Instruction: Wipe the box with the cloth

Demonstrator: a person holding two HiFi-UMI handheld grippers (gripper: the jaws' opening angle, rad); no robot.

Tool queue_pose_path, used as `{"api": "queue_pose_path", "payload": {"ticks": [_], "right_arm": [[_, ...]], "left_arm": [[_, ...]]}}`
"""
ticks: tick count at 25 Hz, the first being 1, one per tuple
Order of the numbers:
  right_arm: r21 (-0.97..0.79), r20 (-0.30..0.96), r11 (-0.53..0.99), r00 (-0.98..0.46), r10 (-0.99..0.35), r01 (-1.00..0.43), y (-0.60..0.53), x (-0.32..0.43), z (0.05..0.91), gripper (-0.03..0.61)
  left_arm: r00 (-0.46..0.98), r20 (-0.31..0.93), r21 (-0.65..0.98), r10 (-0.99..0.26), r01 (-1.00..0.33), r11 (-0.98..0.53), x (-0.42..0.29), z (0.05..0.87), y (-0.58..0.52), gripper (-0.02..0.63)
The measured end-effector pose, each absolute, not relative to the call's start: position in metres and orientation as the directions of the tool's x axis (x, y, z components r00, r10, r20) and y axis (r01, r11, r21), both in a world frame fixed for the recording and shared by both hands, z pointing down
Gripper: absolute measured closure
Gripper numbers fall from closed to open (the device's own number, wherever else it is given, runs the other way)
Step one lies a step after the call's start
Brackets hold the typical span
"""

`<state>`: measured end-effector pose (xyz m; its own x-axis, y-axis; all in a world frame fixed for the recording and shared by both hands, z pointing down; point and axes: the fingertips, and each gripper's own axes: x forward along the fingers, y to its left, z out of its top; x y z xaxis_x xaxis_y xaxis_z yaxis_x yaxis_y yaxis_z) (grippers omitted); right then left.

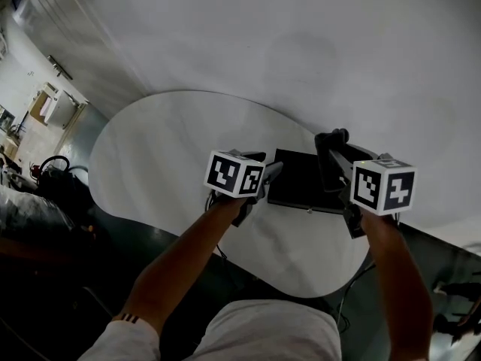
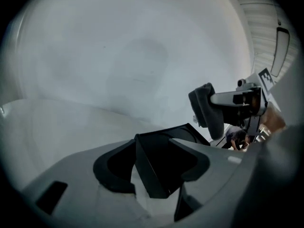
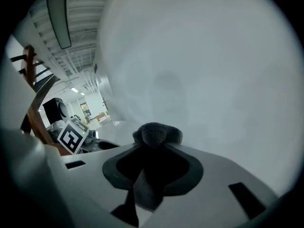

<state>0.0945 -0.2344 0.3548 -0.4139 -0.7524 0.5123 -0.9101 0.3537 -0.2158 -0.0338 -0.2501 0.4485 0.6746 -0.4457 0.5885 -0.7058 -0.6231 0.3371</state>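
Observation:
A flat black box point(image 1: 301, 177) lies on the white oval table point(image 1: 165, 156). My left gripper point(image 1: 272, 173) hovers at the box's left edge, jaws open; in the left gripper view the box's corner point(image 2: 166, 148) shows in the gap between them, with neither pad pressing on it. My right gripper point(image 1: 336, 143) is over the box's right part, shut on a dark grey cloth point(image 1: 326, 168). In the right gripper view the cloth point(image 3: 156, 134) bunches at the tips and hangs down through the gap. The cloth point(image 2: 207, 110) also shows in the left gripper view.
A pale wall rises just behind the table. Dark equipment and cables point(image 1: 52, 175) stand on the floor at the left. The table's near edge point(image 1: 301, 292) is close to the person's lap. The left gripper's marker cube point(image 3: 71, 137) shows in the right gripper view.

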Motion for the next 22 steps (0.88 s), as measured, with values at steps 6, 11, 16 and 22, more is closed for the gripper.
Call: {"api": "queue_pose_path", "payload": {"ticks": [6,11,16,22], "right_arm": [[-0.18,0.683,0.344,-0.369,-0.631,-0.922,-0.247,0.071,0.399,0.482],[-0.188,0.742,0.313,-0.343,-0.576,-0.931,-0.263,0.051,0.428,0.482],[-0.146,0.79,0.325,-0.308,-0.53,-0.934,-0.274,0.028,0.449,0.482],[-0.125,0.816,0.34,-0.292,-0.5,-0.932,-0.28,0.013,0.456,0.482]], "left_arm": [[0.693,0.618,0.443,-0.372,-0.698,-0.563,-0.033,0.474,-0.248,0.396],[0.695,0.651,0.472,-0.306,-0.686,-0.554,-0.027,0.488,-0.244,0.371],[0.69,0.671,0.465,-0.271,-0.677,-0.57,-0.023,0.497,-0.24,0.375],[0.678,0.694,0.448,-0.242,-0.67,-0.592,-0.02,0.501,-0.236,0.439]]}}
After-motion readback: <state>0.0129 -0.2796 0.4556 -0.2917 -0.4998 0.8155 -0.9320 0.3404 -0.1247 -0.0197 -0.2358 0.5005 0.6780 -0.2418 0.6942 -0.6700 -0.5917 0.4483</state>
